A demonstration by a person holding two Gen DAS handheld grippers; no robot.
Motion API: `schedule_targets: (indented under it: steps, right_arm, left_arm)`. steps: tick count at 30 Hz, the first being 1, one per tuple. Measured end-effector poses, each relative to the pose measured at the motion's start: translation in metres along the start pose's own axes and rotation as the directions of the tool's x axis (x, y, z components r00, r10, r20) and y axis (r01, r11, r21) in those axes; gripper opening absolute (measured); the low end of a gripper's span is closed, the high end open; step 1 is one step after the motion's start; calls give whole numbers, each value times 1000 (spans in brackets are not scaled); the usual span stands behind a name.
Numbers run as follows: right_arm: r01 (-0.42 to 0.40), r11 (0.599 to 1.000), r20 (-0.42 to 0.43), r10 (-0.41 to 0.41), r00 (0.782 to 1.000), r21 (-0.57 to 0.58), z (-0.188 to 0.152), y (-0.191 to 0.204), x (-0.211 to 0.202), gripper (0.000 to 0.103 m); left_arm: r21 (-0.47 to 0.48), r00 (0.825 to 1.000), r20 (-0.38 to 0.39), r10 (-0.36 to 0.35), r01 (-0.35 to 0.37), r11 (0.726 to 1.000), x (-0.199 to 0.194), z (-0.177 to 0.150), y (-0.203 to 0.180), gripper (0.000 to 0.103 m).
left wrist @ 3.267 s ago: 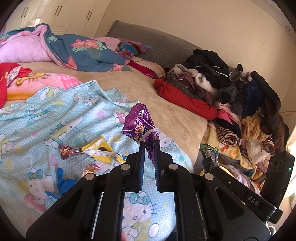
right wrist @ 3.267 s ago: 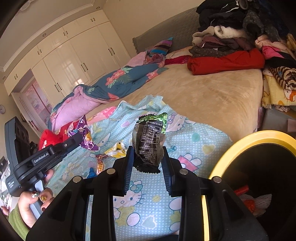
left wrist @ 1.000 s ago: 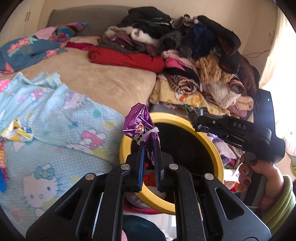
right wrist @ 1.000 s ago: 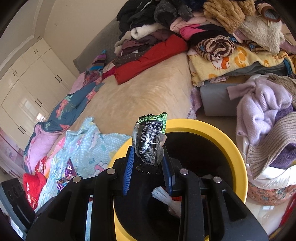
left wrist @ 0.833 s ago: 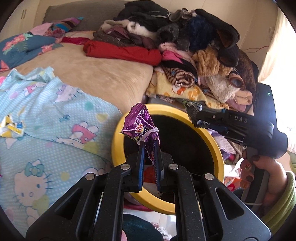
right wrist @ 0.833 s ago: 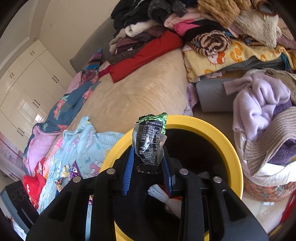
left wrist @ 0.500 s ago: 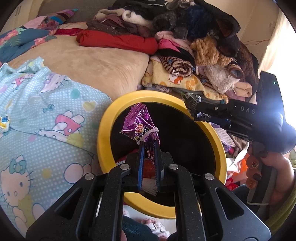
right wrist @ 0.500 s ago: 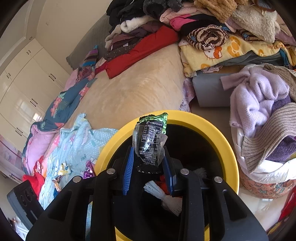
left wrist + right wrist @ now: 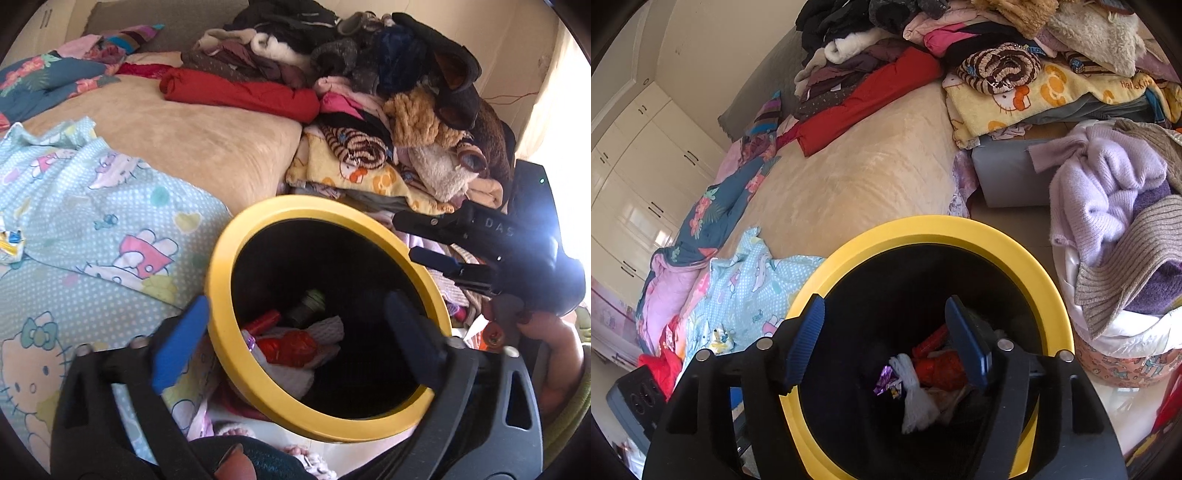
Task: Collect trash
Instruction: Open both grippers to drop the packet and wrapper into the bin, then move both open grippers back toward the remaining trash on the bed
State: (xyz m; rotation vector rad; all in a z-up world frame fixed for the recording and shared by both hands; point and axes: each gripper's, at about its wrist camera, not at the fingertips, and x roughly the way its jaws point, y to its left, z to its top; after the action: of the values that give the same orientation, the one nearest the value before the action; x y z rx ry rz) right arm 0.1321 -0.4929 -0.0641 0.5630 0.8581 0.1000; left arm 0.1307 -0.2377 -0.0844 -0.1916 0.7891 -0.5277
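Bin rim (image 9: 221, 295) smooth plastic; wrapper (image 9: 885, 376) shiny foil.

My left gripper (image 9: 295, 321) has its jaws spread wide and holds nothing. My right gripper (image 9: 884, 332) is also wide apart and empty, both tilted downward.

One yellow-rimmed bin (image 9: 221, 332), two claws (image 9: 295, 317), one bed (image 9: 207, 147)

I see a bin (image 9: 221, 295) with a yellow rim and a black inside. At my 9 o'clock lies a light blue dotted sheet (image 9: 92, 221) with pink cartoon cats. At 12 o'clock, a red cloth (image 9: 240, 90).
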Motion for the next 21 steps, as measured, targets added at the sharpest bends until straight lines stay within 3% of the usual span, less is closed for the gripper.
schedule_targets:
  steps: [7,21]
  right_arm:
    - [-28,997,45,31,999,-65,0,16,-4,74]
    - [-70,979,60,83,995,-191,-12,62,3,75]
  left_arm:
    - [-25,998,43,49,-48,999,-18,2,12,92]
    - [-52,986,112,123,-118,992,-51,5,34,92]
